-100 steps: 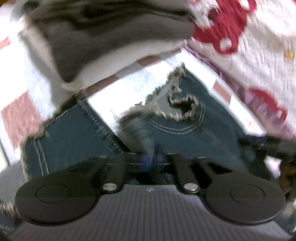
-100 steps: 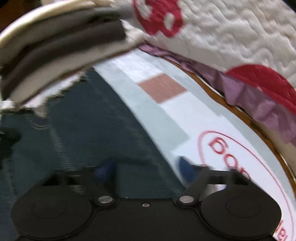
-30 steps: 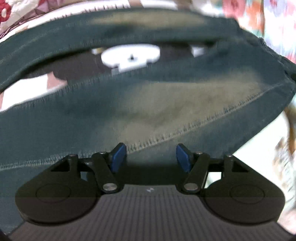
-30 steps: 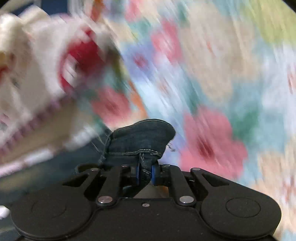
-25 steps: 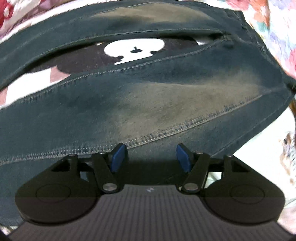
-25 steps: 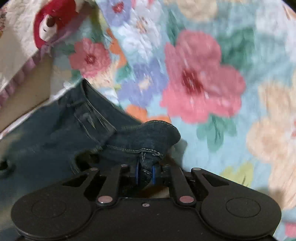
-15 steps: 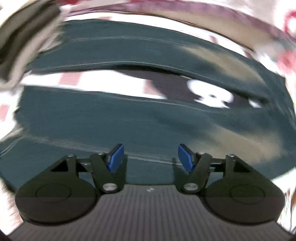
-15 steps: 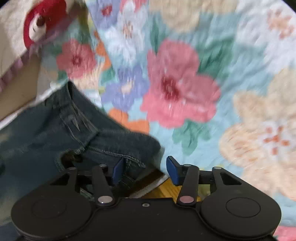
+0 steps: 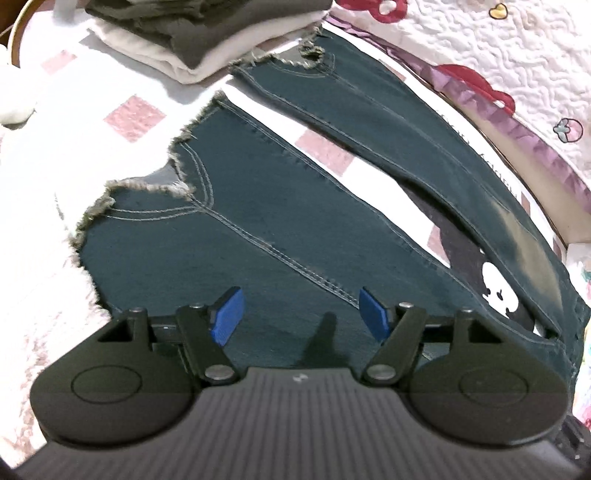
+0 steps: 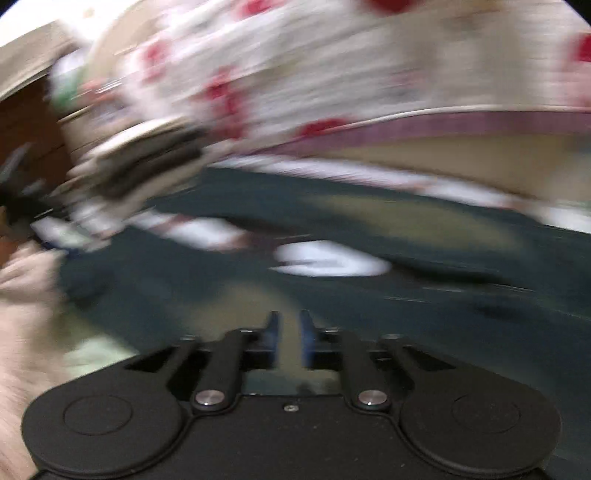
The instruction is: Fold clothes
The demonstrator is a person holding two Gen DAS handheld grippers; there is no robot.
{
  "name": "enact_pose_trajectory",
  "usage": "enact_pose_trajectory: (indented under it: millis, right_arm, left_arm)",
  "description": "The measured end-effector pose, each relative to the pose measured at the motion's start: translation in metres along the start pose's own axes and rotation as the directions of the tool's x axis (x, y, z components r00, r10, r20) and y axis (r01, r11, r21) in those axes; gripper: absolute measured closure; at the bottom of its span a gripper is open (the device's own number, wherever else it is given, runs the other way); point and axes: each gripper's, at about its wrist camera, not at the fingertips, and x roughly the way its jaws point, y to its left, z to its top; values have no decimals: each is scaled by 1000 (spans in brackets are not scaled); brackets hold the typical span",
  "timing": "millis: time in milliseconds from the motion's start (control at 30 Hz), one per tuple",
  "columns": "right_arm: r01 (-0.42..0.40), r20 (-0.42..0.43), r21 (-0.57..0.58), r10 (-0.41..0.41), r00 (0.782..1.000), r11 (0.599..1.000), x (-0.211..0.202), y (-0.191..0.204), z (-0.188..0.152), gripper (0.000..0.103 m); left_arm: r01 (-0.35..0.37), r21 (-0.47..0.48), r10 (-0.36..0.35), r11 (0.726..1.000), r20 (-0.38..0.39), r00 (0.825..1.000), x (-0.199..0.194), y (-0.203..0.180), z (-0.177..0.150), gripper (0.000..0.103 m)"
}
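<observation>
Denim jeans (image 9: 236,229) are spread flat with legs splayed, the left tongs (image 9: 299,317) opening empty above one leg and the right tongs (image 10: 288,332) closing on nothing, so a skewed fold is risked.

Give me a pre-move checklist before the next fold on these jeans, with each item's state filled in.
1. Jeans spread flat, both legs apart: ok.
2. Left gripper empty over the nearer leg, jaws opening, no denim between them: ok.
3. Right gripper empty: ok, jaws closing on nothing; its view is badly blurred.
4. Frayed hems exposed for a grab: ok.
5. Folded stack clear of the jeans: not ok, it meets or overlaps the far leg's hem.
6. Waistband position: cannot tell, it runs out of frame at the right.
</observation>
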Motion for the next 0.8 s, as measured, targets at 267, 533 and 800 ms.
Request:
enact_pose_trajectory:
  millis: [267, 533, 800]
  right_arm:
    - [-274, -300, -535, 123, 946, 799, 96, 131, 4, 56]
    - [-154, -201, -600, 39, 979, 785, 110, 138, -4, 76]
    - [-159, -216, -422, 72, 974, 892, 116, 128, 7, 82]
  left_arm:
    - [36, 5, -36, 999, -21, 999, 10, -1, -2, 35]
    - [-28, 33, 25, 999, 114, 993, -15, 12, 7, 35]
    - [-117, -163, 136, 980, 113, 984, -34, 93, 24, 34]
